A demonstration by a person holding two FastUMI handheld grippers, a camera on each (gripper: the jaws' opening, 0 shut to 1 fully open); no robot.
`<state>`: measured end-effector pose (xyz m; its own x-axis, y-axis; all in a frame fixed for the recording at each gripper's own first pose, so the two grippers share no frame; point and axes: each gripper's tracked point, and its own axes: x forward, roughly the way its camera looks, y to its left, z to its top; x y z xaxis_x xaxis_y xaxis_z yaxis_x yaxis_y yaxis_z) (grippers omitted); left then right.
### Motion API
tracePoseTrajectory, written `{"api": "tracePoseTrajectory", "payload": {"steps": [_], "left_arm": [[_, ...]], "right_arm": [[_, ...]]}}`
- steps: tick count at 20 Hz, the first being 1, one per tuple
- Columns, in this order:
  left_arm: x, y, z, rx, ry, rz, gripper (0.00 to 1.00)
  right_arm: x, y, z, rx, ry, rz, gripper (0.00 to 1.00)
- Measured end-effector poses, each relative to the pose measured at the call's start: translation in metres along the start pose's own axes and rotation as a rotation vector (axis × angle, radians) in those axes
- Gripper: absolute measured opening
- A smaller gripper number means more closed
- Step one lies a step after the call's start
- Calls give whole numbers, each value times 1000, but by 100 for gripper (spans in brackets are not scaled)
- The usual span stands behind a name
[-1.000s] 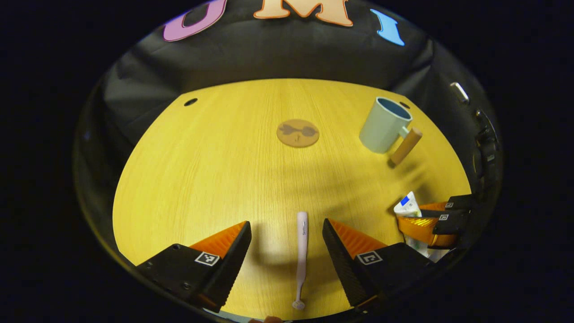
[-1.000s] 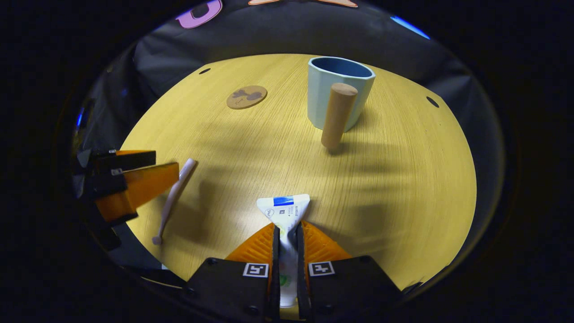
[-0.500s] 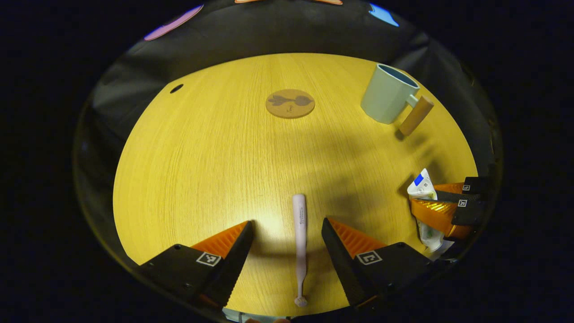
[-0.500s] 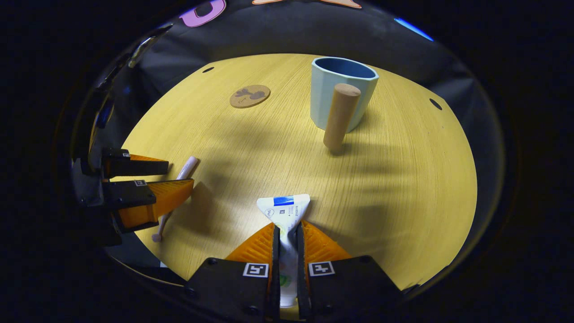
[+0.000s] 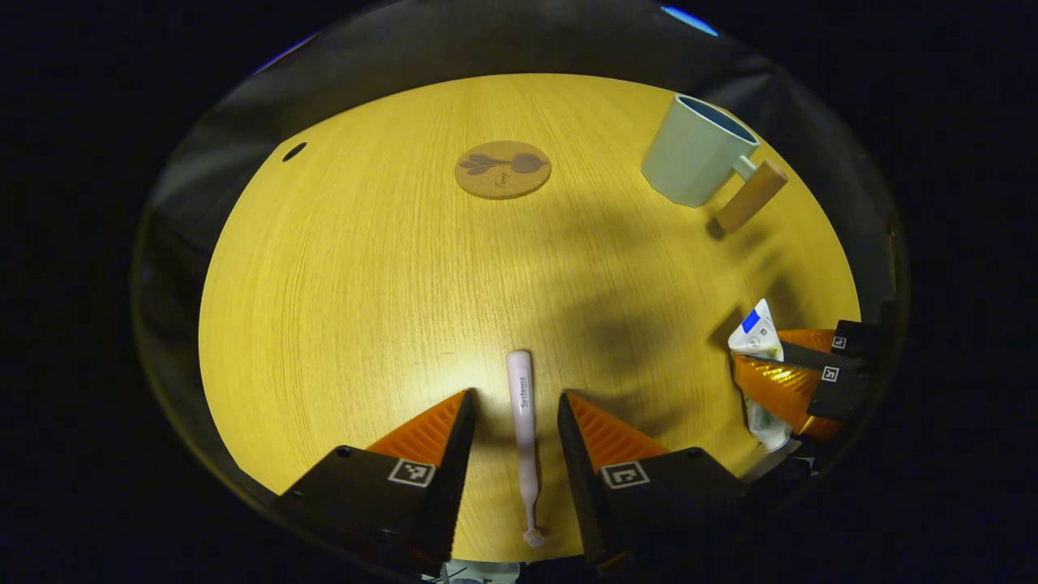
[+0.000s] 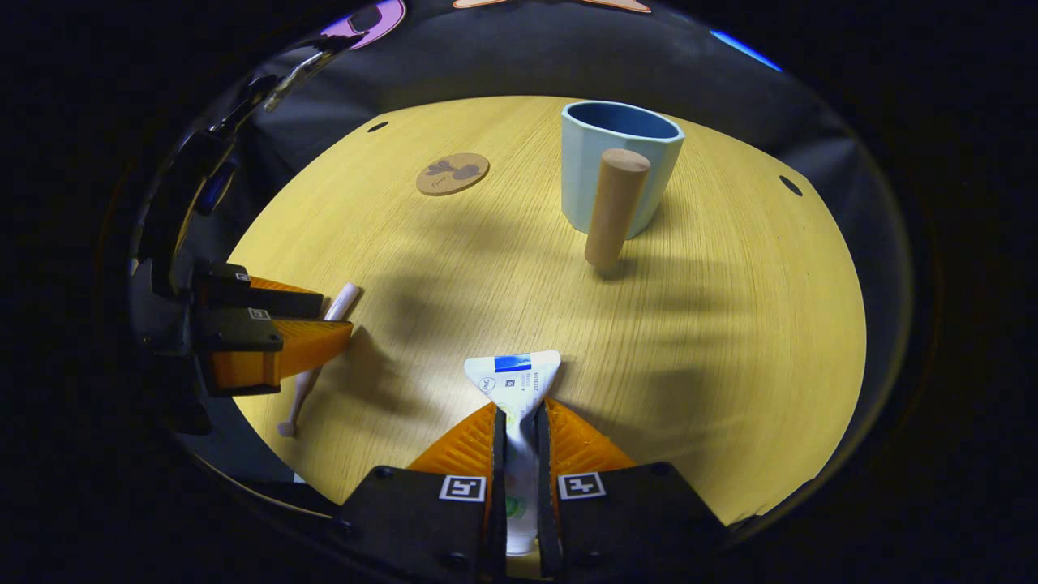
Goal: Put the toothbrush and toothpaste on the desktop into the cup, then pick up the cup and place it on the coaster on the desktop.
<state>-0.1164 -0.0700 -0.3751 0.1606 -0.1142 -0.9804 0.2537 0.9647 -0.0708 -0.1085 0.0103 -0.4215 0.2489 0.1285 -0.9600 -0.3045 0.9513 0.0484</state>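
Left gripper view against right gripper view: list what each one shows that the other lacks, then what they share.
Left gripper view alone: the left gripper open, its fingers either side of the toothbrush without touching it. Right gripper view alone: the right gripper seen along its own fingers, shut flat on the toothpaste. Shared: the table, coaster, and empty cup with its wooden handle.

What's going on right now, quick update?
Right claw clamped on toothpaste. Left claw open, straddling toothbrush. Cup empty, path clear.
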Motion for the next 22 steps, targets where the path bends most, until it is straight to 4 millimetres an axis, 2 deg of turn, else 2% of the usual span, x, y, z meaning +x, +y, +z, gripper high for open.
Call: {"api": "tracePoseTrajectory", "payload": {"steps": [1,2,3,4,6,7,9,15,16,18,20,22], "left_arm": [[0,-1,2,-2,-5,-8,43],[-1,-3,5,-7,-20,-19,33],[0,-2,4,-20,-22,-20,10],[0,-2,5,-20,-31,-26,7],[0,-3,5,-19,-34,-34,7],[0,-3,5,-16,-33,-36,3],[0,-4,5,-13,-32,-34,0],[-2,-4,4,-45,-72,-55,0],[-5,-3,2,-47,-76,-61,0],[-12,1,3,-51,-105,-75,0],[-20,-8,7,-65,-120,-91,0],[-26,-5,7,-81,-141,-98,0]], "right_arm": [[0,0,1,-2,0,0,18],[0,0,0,-4,0,-1,18],[0,0,0,-6,0,-1,18],[0,0,0,-8,1,-1,18],[0,0,0,-15,1,-2,18],[0,0,1,-20,1,-4,15],[0,0,1,-32,-2,-7,16],[1,2,6,29,-16,29,18],[-4,1,6,43,-24,32,14],[-9,-3,16,51,-71,31,14],[-13,-1,25,82,-105,62,14],[-24,-2,36,110,-146,82,14]]}}
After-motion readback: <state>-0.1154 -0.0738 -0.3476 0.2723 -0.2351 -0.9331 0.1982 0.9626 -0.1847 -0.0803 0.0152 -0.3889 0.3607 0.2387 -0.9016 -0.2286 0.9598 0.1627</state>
